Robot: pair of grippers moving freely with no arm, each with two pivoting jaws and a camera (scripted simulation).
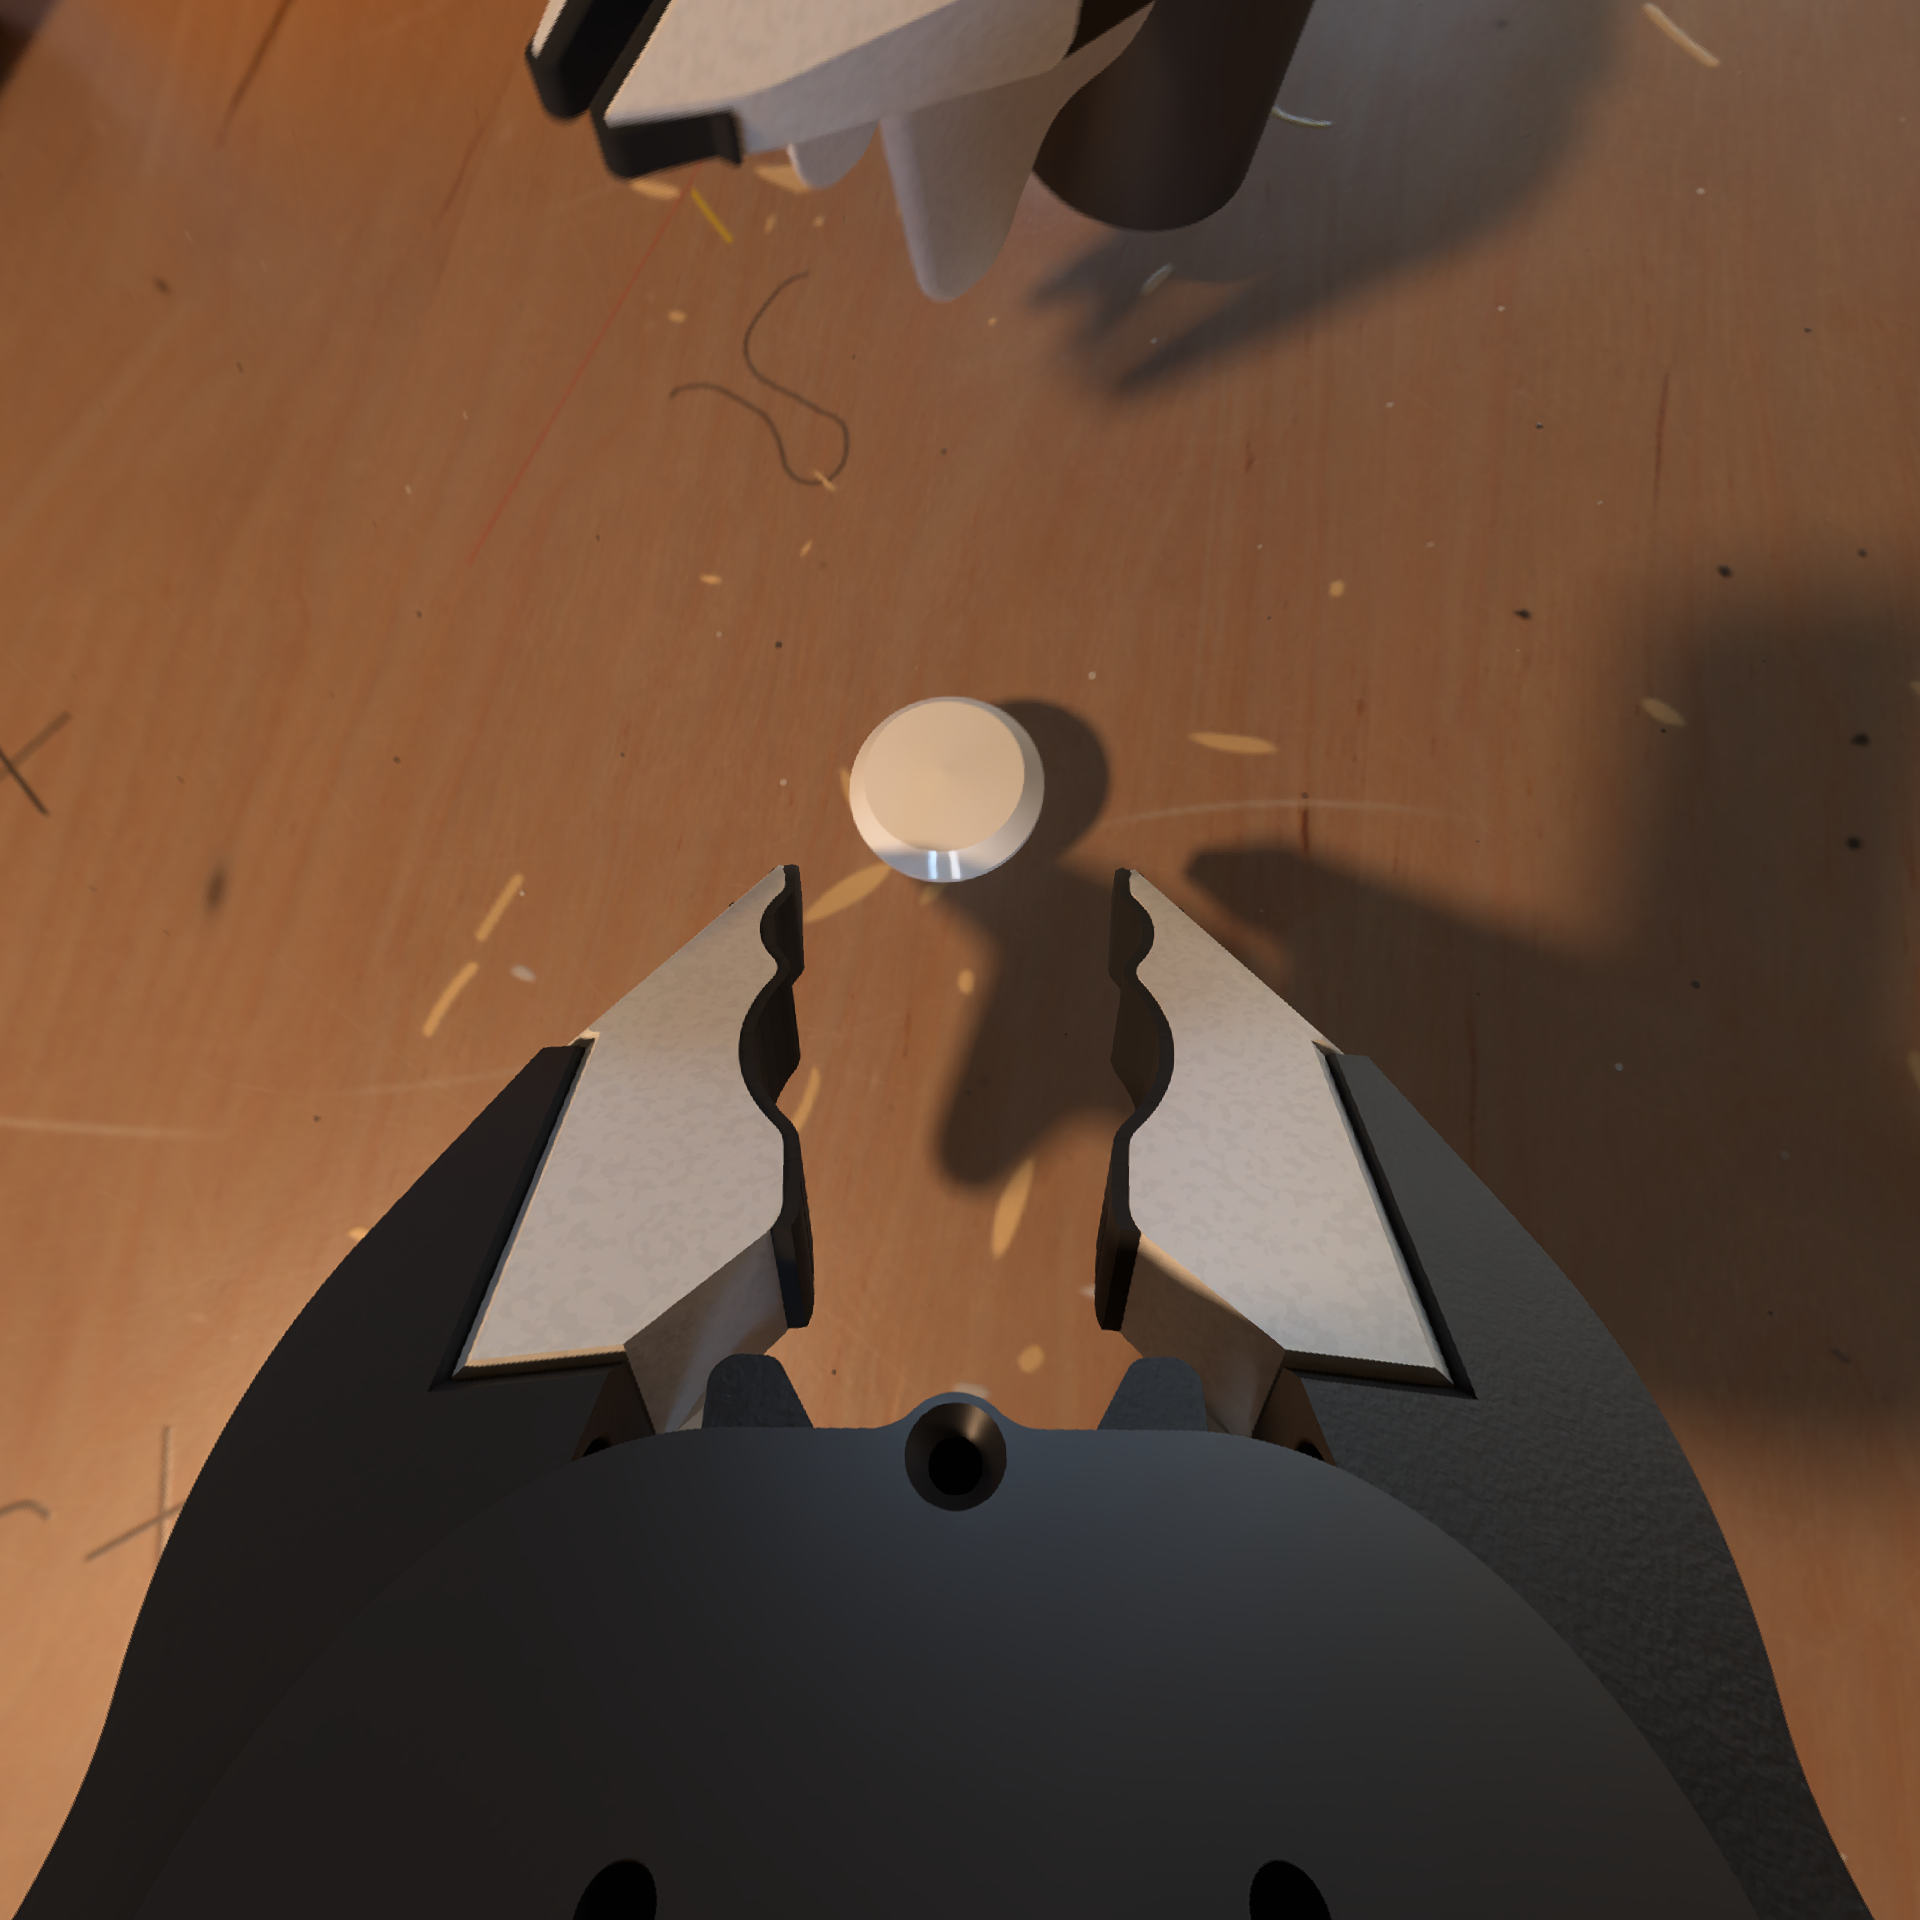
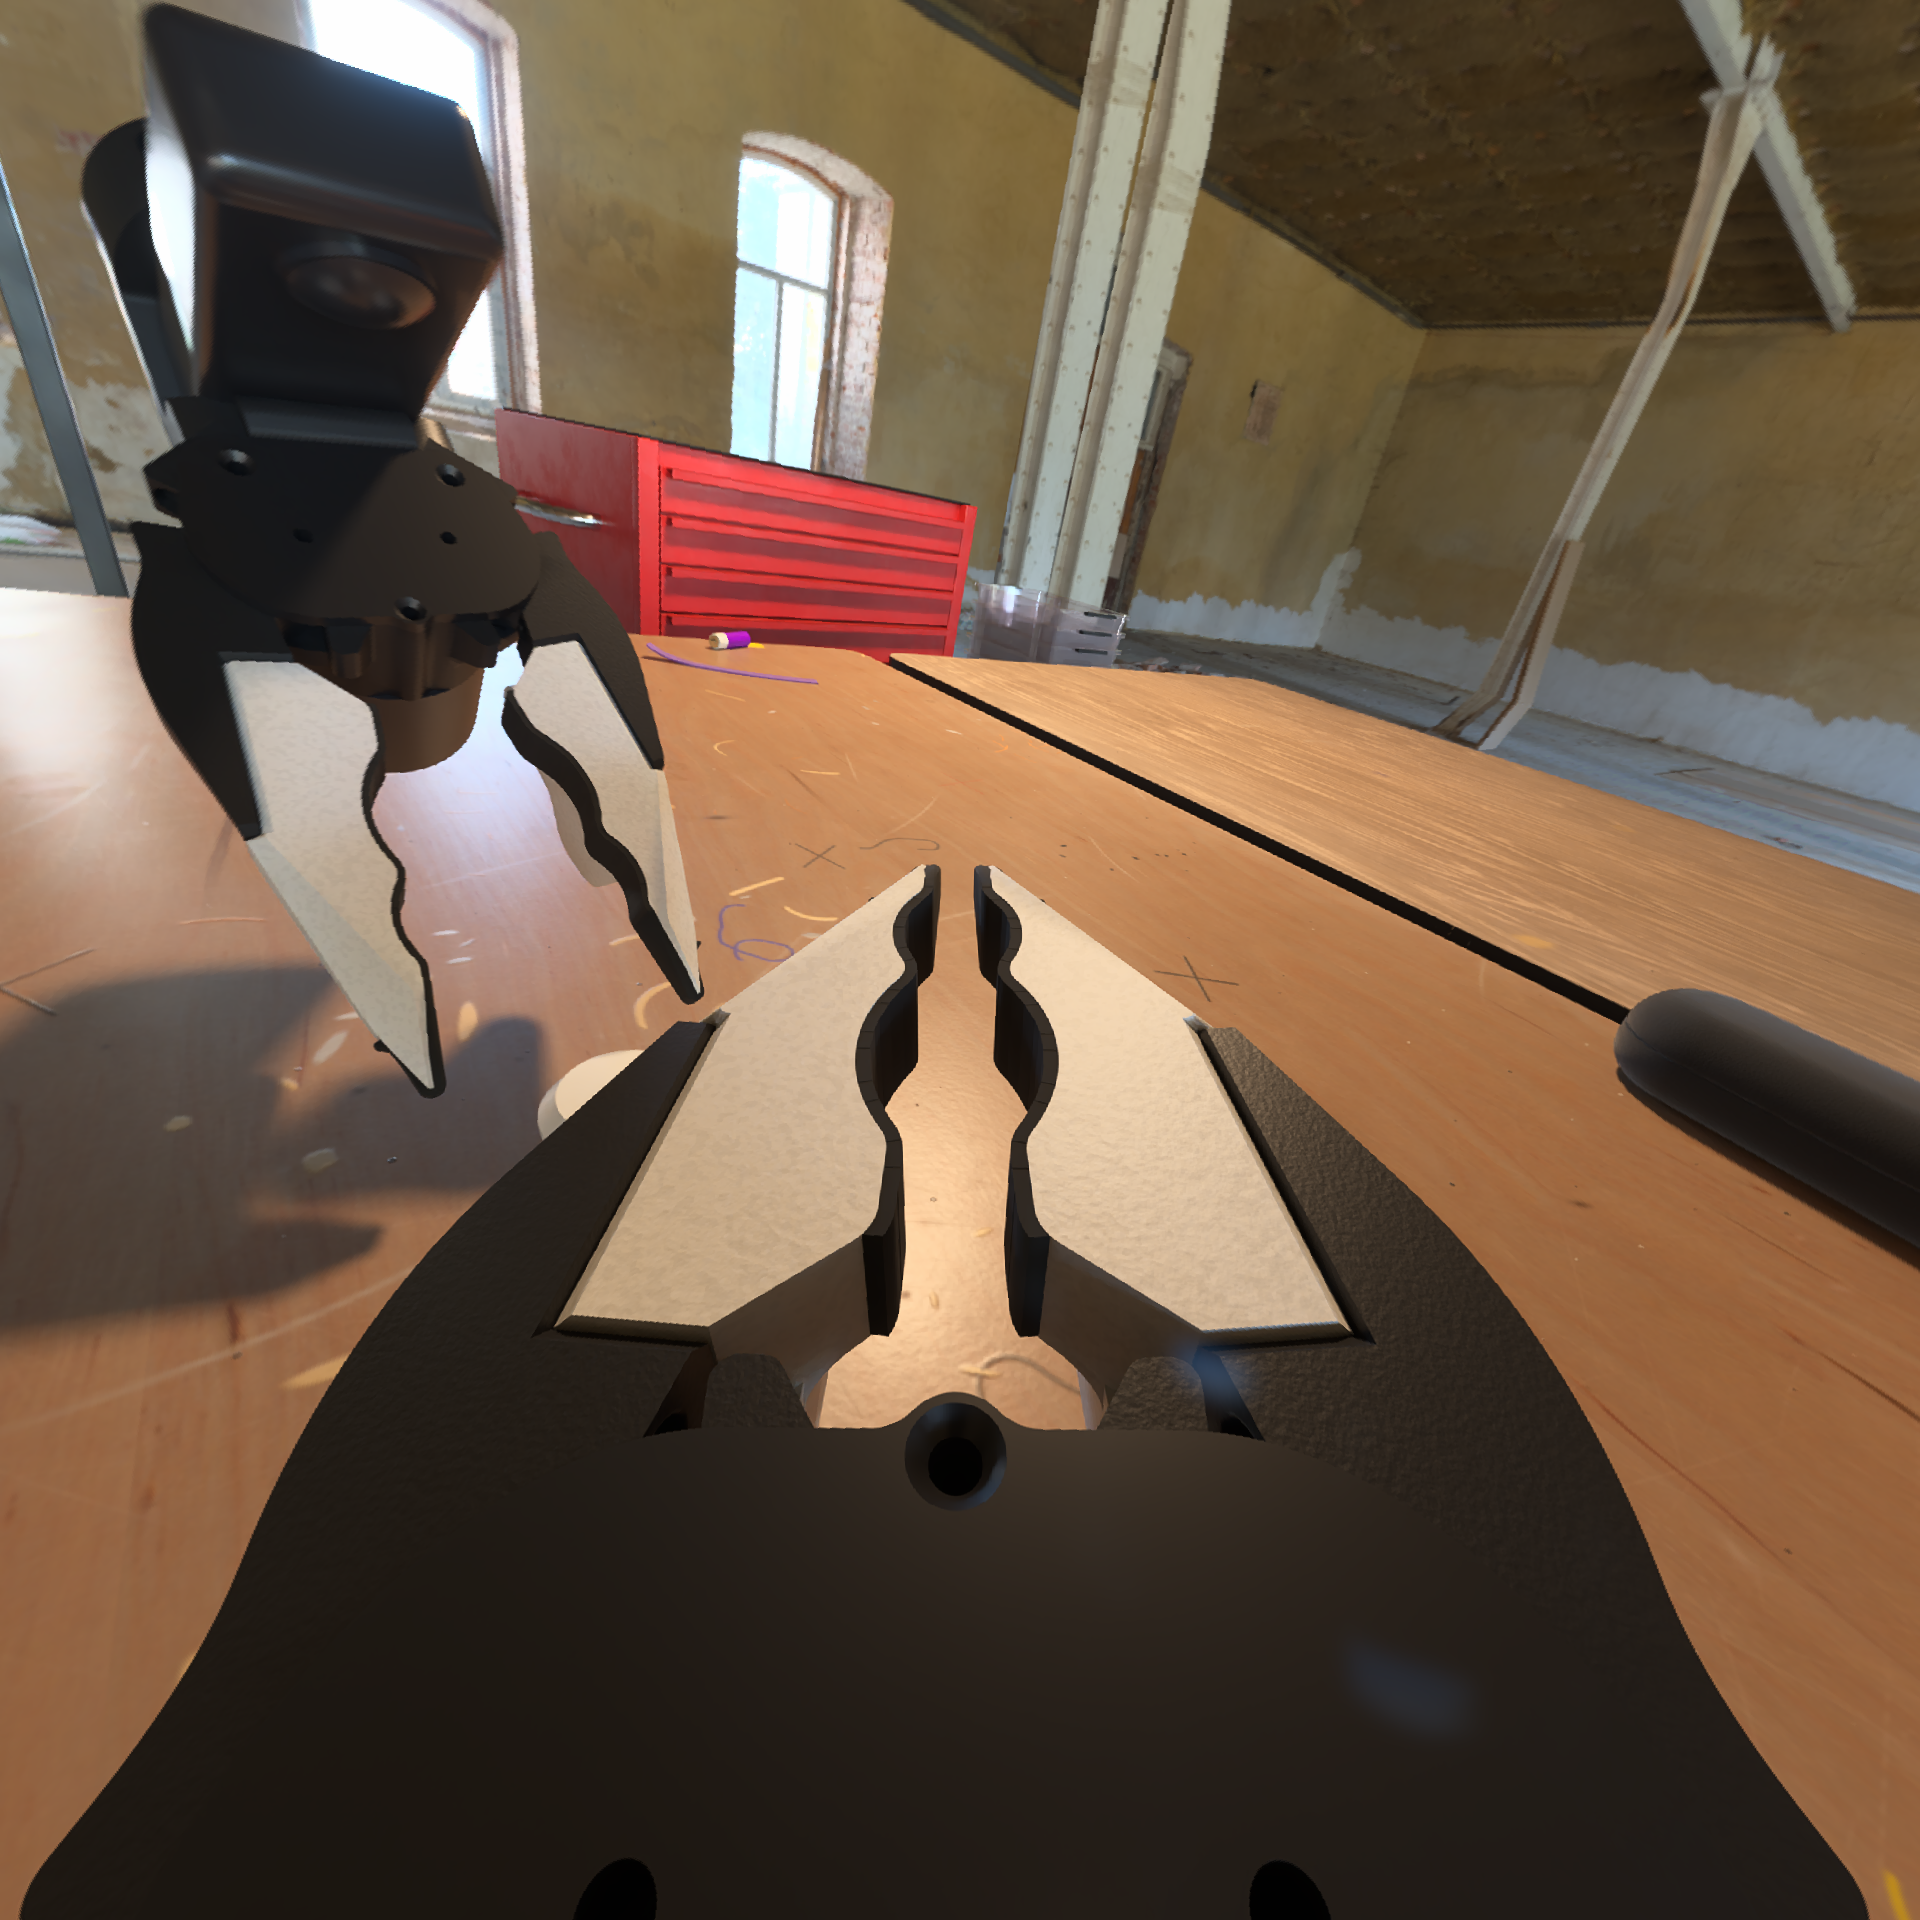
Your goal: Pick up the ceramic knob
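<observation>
The ceramic knob is a small round cream-white disc standing on the wooden table. In the left wrist view my left gripper is open and empty, its fingertips just short of the knob and above it. In the right wrist view only a sliver of the knob shows beside my right gripper's left finger. My right gripper is shut and empty, low over the table. The left gripper hangs open at the left of that view, and the right gripper's fingers show at the top of the left wrist view.
A dark grey oblong case lies on the table at the right. A black seam splits the tabletop. A small purple and yellow object and a purple cord lie far off. A red drawer cabinet stands behind the table.
</observation>
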